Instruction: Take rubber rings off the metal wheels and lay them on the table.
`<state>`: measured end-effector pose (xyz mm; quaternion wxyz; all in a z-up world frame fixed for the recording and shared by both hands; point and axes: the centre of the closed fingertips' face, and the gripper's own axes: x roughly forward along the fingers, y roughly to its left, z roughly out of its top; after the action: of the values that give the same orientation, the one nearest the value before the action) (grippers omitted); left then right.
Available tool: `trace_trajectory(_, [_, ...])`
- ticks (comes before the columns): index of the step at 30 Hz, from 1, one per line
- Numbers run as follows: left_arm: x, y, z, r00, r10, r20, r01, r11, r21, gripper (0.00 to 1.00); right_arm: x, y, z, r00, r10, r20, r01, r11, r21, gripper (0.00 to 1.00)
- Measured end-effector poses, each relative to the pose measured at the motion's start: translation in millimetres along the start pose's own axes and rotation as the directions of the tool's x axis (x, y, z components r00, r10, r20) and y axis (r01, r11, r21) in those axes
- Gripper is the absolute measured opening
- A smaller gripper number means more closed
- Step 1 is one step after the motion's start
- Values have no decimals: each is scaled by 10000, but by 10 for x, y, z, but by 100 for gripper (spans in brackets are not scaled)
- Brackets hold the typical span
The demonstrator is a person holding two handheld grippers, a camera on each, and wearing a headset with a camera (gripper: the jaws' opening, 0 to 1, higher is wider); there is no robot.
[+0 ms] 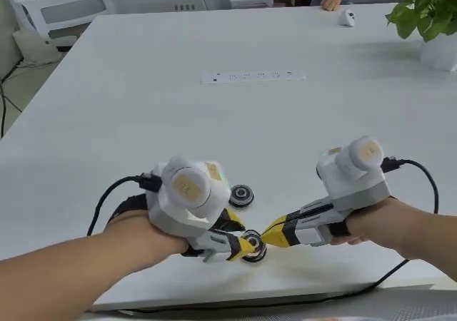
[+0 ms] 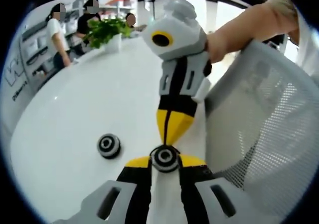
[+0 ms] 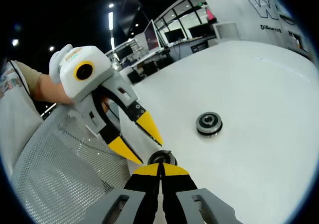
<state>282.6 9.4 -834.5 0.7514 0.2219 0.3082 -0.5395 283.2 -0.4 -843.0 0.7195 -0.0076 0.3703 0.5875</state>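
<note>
**Left gripper** (image 1: 243, 247): white-and-grey body, black jaws with yellow tips. It is held low at the near table edge and points right, with the forearm entering from the lower left. Its jaws are clamped on either side of a small round metal wheel with a black rubber ring (image 2: 164, 158).

**Right gripper** (image 1: 271, 233): same build, pointing left, with the wrist entering from the lower right. Its jaws are pressed together and the tips touch the wheel's rim. Whether they pinch the ring cannot be told.

**Second wheel** (image 1: 241, 195): same kind, dark ring around it. It lies flat on the white table (image 1: 143, 107), just beyond the left gripper.

**Writing:** the right gripper view shows wall lettering (image 3: 261, 7) that begins with a large "W"; the rest is too small to read. The yellowish labels on the gripper tops are unreadable.

**View differences:**
- The head view adds a white power strip (image 1: 253, 76), a green potted plant (image 1: 425, 7) and a person's hand (image 1: 330, 0) at the far edge.
- Both gripper views add a grey mesh chair back (image 3: 55, 169).
- The left gripper view adds people (image 2: 57, 40) standing by the plant.
</note>
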Motion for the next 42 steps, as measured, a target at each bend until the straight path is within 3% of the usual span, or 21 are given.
trace_trajectory(13, [-259, -17, 78, 9980, -11, 630, 54, 9977, -676, 33, 0, 9, 15, 10000, 48, 32, -49, 10000, 10, 0])
trace_trajectory(21, [-380, -72, 72, 9958, -21, 917, 88, 9973, -731, 42, -4, 21, 27, 10000, 66, 40, -66, 10000, 0, 0])
trace_trajectory(42, [-891, -22, 74, 9830, 763, 1673, -547, 9900, -1301, 62, -3, 58, 54, 9998, 164, 77, -164, 9999, 14, 0])
